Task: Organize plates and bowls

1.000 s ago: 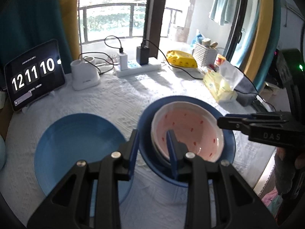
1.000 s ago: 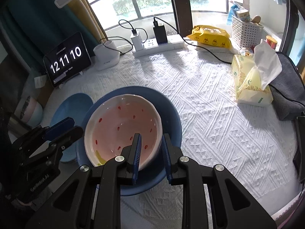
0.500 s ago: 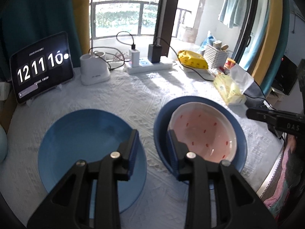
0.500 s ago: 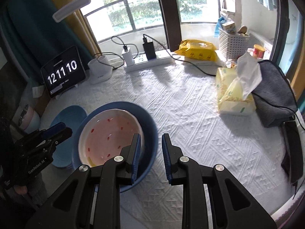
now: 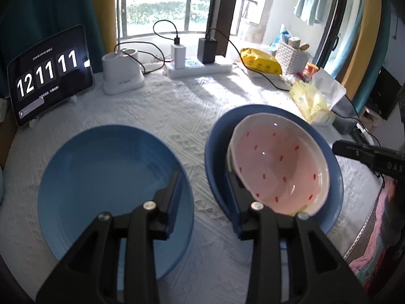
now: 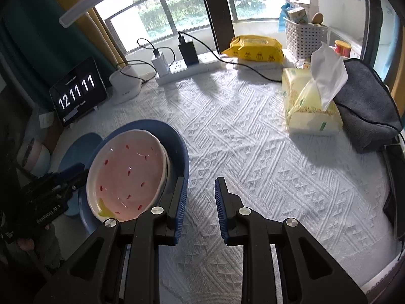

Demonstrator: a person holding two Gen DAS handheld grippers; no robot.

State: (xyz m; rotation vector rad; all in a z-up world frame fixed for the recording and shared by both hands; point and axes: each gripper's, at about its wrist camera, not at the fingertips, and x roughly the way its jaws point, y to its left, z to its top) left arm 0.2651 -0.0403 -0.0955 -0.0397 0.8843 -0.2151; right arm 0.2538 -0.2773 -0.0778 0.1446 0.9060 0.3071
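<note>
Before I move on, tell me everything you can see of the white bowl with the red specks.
The white bowl with red specks looks like glazed ceramic: pinkish inside with scattered small red marks, a yellow patch at its near rim and a slightly wavy white edge. It is empty and sits tilted inside the larger dark blue bowl, leaning on that bowl's wall. Neither gripper holds it.

Table covered with a white textured cloth [image 6: 240,136].

- Left wrist view, lower left: light blue plate [image 5: 106,182] flat on the cloth.
- Lower right: dark blue bowl [image 5: 215,147] just beside the plate, not touching.
- Upper left: tablet [image 5: 50,73] on a stand, showing a clock.
- Upper centre: white holder [image 5: 121,76], then a power strip [image 5: 200,67] with chargers plugged in.
- Upper right: yellow packet [image 5: 260,60], white basket [image 5: 291,53].
- Right wrist view, right side: tissue pack [image 6: 311,109], touching a grey cloth bundle [image 6: 367,106].
</note>
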